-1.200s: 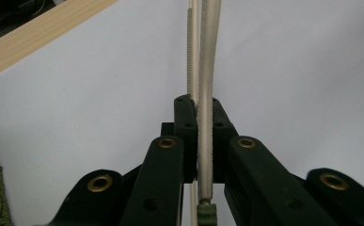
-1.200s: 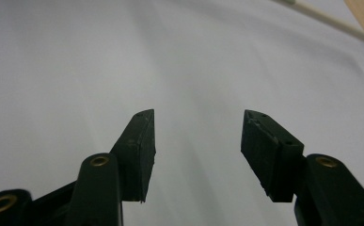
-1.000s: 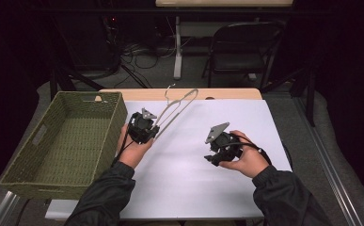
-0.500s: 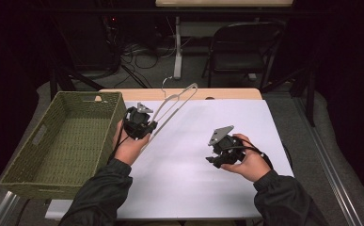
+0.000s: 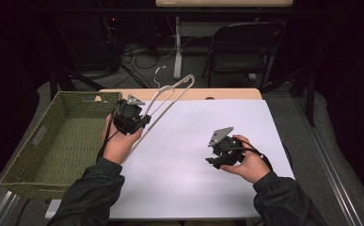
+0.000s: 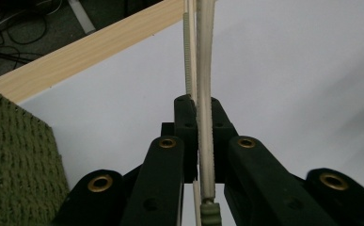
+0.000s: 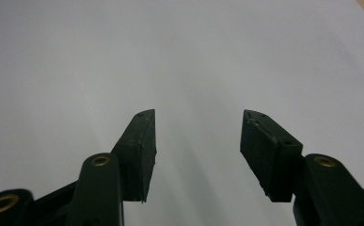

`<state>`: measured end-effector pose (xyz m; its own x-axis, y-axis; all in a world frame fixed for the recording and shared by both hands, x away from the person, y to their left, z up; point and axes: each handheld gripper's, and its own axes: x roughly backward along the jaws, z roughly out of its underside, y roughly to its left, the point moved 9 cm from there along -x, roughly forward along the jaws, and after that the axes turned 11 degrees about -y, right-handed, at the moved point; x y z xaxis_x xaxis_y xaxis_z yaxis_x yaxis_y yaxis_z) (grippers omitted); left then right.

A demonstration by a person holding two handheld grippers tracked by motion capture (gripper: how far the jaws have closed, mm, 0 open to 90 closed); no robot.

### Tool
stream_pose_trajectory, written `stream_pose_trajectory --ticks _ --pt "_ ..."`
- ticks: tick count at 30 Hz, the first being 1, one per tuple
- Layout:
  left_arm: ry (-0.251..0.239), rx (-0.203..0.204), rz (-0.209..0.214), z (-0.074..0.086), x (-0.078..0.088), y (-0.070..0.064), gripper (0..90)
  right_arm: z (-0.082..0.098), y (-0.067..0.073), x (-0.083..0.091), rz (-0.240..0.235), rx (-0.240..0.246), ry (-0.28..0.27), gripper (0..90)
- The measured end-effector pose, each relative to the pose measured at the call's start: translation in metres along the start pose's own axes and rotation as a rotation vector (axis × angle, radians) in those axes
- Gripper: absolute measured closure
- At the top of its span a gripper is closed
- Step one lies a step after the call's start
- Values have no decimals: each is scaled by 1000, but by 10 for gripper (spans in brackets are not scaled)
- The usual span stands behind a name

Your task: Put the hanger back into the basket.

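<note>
While we hold the white clothes hanger (image 5: 169,97) lifted off the table by one arm, pinched between the shut jaws of the left gripper (image 5: 131,116), most of its length sticks out past the grip, up and away toward the far edge of the table (image 5: 226,93), with the wire hook at the top end. In the left gripper view the jaws press on two thin bars of the hanger (image 6: 203,70) at once, and that narrow hold is our first worry: we judge that the long free end can lever the bars round between the pads, so the hanger may swing, twist or slip out if we move quickly. The green woven basket (image 5: 52,141) sits just beside our left hand, and if the hanger is headed there, its length looks likely to catch on the rim or on the handle slot, or to end up lying across the edge and not inside. The hook could also snag the weave. The right gripper (image 5: 219,151) rests low over the white sheet (image 5: 189,155), well apart from the hanger, with its jaws spread wide and nothing between them, so it gives no support; we think a second hold on the free end would steady things, but reaching across risks knocking the hanger sideways out of the left jaws.
</note>
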<state>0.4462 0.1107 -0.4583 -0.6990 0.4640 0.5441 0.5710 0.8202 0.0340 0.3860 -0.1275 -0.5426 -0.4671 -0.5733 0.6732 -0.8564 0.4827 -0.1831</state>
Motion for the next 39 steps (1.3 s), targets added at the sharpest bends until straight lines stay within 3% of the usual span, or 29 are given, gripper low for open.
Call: stream_pose_trajectory --ticks 7,14,22,26,39 --pt "-25 25 -4 0 23 15 875 2 -2 2 5 -10 3 464" --pt "-27 59 -31 3 51 37 874 4 -2 2 6 -12 8 467" --pt "-17 55 -80 9 80 66 875 3 1 -2 -1 -12 10 468" --pt "-11 88 -91 19 91 86 875 4 1 -3 -3 -10 17 467" --pt "14 105 -95 54 116 141 874 5 1 -4 -7 -20 17 465"
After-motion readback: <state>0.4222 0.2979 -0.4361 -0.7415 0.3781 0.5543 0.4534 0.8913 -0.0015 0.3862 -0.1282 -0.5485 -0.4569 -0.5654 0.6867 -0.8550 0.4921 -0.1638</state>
